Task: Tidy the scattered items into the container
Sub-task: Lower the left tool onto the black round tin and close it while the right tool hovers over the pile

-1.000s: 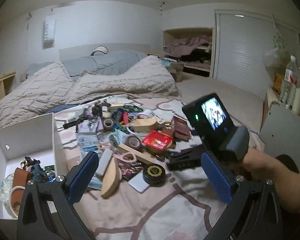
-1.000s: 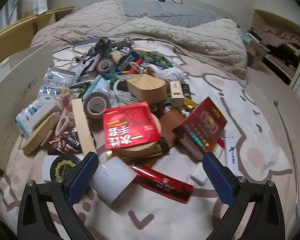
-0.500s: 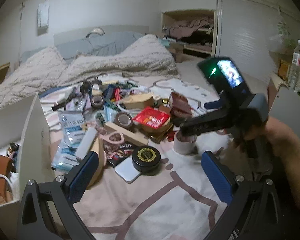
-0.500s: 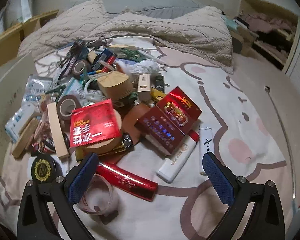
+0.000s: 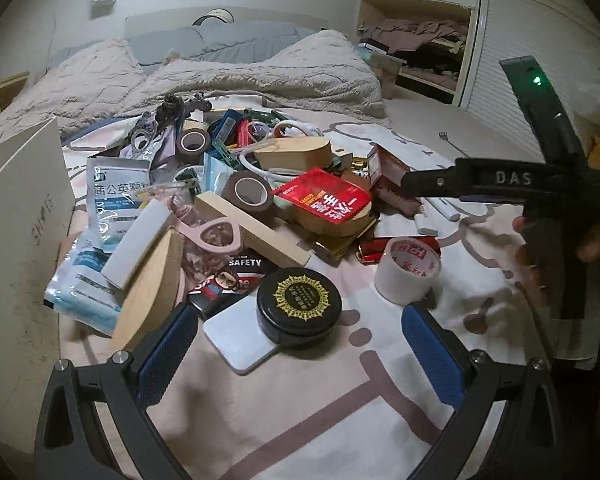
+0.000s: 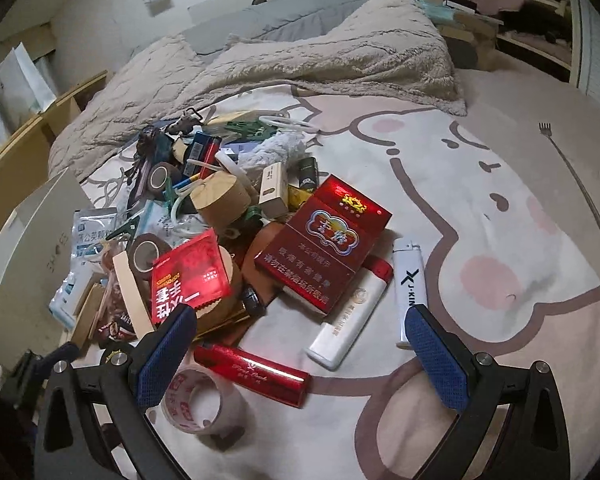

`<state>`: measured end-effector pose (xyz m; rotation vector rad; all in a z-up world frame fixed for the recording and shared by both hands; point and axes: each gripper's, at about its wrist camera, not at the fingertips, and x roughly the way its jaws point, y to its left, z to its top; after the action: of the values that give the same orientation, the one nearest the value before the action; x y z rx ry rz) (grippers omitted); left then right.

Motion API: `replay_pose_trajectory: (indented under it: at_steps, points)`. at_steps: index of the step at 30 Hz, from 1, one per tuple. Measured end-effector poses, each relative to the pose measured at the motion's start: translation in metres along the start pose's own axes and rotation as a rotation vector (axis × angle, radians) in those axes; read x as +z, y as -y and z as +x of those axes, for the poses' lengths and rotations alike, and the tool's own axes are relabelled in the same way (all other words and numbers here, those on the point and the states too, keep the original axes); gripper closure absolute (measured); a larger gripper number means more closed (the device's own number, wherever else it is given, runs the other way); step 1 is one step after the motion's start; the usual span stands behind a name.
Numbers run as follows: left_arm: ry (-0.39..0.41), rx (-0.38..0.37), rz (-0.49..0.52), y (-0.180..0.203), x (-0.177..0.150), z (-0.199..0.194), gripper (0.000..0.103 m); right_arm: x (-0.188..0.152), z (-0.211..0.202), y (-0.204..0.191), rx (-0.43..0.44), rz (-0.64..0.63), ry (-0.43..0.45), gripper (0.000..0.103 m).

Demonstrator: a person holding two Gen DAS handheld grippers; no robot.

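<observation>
A pink and white cartoon-print bed sheet [image 6: 480, 208] carries a heap of small clutter below a rumpled beige quilt [image 5: 260, 76]. The left gripper [image 5: 296, 360] hangs above the heap's near edge with its 2 blue pads spread wide, gripping nothing; a round black tin with a gold emblem [image 5: 299, 303] lies between and just ahead of them. The white cardboard box [image 5: 16, 216] stands at the far left, touching the heap. The right gripper [image 6: 300, 356] is likewise spread and empty; a glossy red slim lighter [image 6: 252, 372] lies between its pads and a clear tape roll with red print [image 6: 198, 404] sits beside its left pad
</observation>
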<state>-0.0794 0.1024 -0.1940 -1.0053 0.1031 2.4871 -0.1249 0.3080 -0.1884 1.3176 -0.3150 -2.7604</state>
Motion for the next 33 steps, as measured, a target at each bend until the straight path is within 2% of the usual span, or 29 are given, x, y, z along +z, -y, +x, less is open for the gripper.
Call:
replay_pose_trajectory:
  at_steps: [2,4,6,13,21,26,33]
  points:
    - [0.002,0.009,0.017,0.003,-0.001,0.003,0.009,0.001,0.001,0.002,0.001,0.007,-0.003,0.000]
    - [0.001,0.031,0.040,0.007,-0.002,0.007,0.021,0.001,0.001,0.003,0.001,0.011,-0.005,0.000]
    - [-0.005,0.059,0.053,0.008,-0.004,0.012,0.027,0.000,0.001,0.003,0.003,0.010,-0.002,0.000]
    - [-0.005,0.058,0.045,0.003,-0.007,0.017,0.053,-0.002,-0.001,-0.007,0.018,-0.033,0.002,0.000]
    - [0.002,0.072,0.094,0.010,-0.019,0.006,0.053,-0.008,0.000,-0.020,0.069,-0.091,-0.014,0.000]
    - [-0.005,0.105,0.128,0.013,-0.032,-0.006,0.053,-0.012,0.002,-0.023,0.071,-0.108,-0.014,0.000]
    - [-0.036,0.127,0.104,0.005,-0.044,-0.024,0.053,-0.010,0.002,-0.010,0.005,-0.094,-0.010,0.000]
